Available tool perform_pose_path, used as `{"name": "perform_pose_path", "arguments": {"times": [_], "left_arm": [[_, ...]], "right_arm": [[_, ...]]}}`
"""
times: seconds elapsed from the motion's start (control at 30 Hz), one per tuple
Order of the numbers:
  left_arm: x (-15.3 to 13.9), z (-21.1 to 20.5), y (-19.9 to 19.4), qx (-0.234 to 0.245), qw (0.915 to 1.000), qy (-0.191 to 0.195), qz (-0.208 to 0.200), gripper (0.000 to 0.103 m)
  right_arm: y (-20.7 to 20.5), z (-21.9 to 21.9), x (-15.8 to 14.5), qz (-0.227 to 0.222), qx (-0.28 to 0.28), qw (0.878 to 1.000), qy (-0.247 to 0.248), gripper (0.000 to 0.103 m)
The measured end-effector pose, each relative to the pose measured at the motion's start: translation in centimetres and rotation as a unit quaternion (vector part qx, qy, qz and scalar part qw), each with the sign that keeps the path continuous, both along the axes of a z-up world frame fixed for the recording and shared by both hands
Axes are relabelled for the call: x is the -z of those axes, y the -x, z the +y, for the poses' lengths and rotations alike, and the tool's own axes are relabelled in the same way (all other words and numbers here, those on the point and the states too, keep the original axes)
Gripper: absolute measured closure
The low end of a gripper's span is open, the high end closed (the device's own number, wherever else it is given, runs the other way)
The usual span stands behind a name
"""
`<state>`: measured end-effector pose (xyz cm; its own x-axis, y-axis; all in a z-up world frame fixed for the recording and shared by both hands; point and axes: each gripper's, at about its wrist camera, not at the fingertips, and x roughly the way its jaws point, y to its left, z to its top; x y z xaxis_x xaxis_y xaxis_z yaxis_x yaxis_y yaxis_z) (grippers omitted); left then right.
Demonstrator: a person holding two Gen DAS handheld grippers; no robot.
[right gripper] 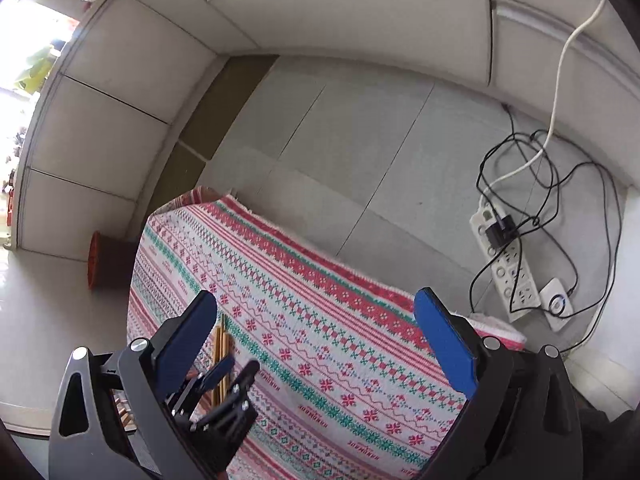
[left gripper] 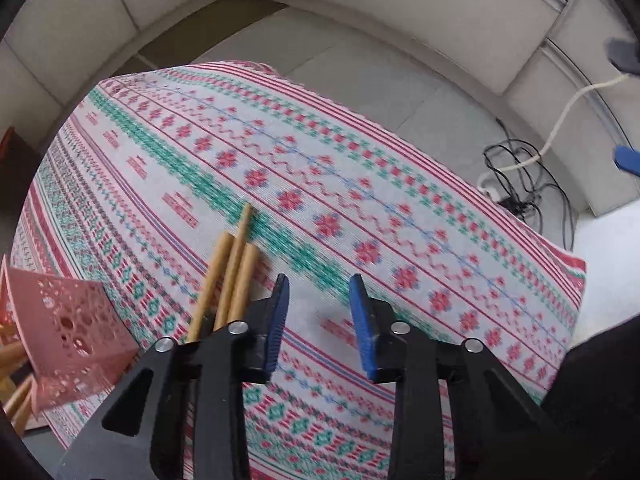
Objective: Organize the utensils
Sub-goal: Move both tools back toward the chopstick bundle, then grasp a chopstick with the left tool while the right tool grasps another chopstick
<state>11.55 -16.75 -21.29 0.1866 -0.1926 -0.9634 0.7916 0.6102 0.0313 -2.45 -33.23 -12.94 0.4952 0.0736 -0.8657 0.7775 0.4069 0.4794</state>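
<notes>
Both tongs spread, empty: left gripper (left gripper: 320, 320) has wooden sticks (left gripper: 234, 264) just left of its tips, pink basket (left gripper: 76, 328) further left (blurry); right gripper (right gripper: 320, 344) well above cloth (right gripper: 320, 320); risk: left finger nudges sticks, scattering them.

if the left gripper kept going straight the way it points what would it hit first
Probably the patterned red, green and white tablecloth. The open left gripper has bare cloth ahead; the tan wooden sticks lie to its left, outside the line. Depth is uncertain.
</notes>
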Motion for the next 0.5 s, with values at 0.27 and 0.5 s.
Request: {"name": "perform_pose_path", "arguments": {"times": [0.27, 0.5], "left_arm": [[-0.1, 1.4, -3.5, -0.086, 0.9961, 0.006, -0.020, 0.073], [0.6, 0.7, -3.7, -0.099, 0.9916, -0.061, -0.055, 0.076]], "right_arm": [[-0.8, 0.5, 0.5, 0.003, -0.023, 1.000, -0.013, 0.007], [-1.1, 0.9, 1.1, 0.010, -0.031, 0.999, -0.026, 0.007]]}}
